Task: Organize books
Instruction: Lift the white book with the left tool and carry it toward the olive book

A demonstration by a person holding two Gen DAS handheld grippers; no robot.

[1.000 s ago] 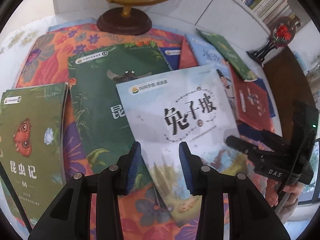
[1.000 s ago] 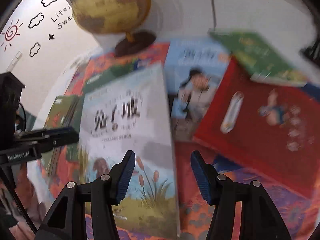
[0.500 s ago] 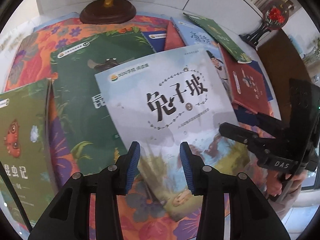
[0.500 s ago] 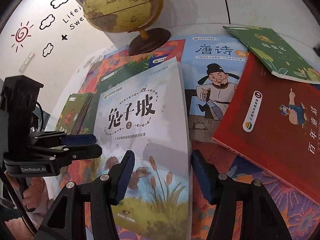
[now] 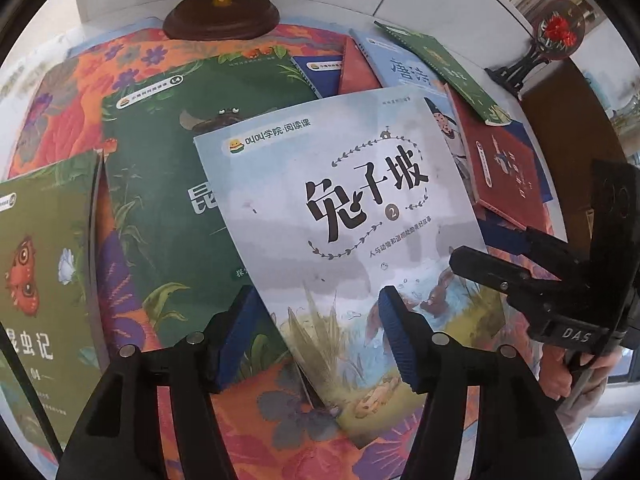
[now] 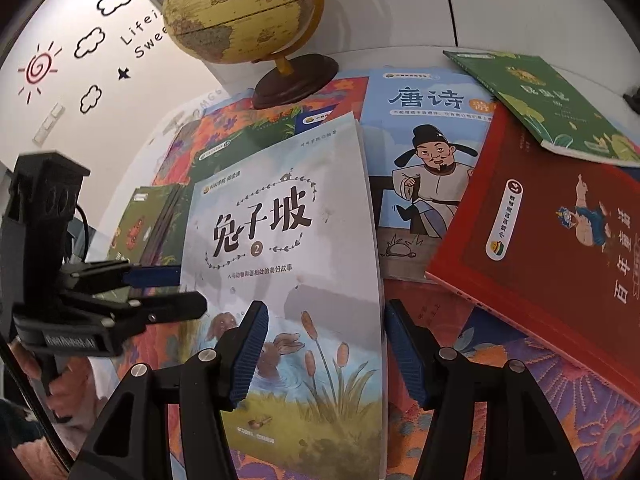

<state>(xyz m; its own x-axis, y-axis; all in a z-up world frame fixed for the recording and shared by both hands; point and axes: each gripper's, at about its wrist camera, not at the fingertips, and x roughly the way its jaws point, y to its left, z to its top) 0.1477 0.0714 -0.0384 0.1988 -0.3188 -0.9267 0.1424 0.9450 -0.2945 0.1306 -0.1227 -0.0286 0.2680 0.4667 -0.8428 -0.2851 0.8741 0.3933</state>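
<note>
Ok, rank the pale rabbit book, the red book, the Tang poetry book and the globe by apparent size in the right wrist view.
1. Pale rabbit book, nearest, so unsure.
2. Red book, cropped by the frame, so unsure.
3. Tang poetry book, partly covered.
4. Globe, farthest.

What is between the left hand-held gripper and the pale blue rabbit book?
Nothing visible. The left hand-held gripper is open, its fingers apart just above the lower edge of the pale blue rabbit book. That book lies uncovered on top of the dark green book.
</note>
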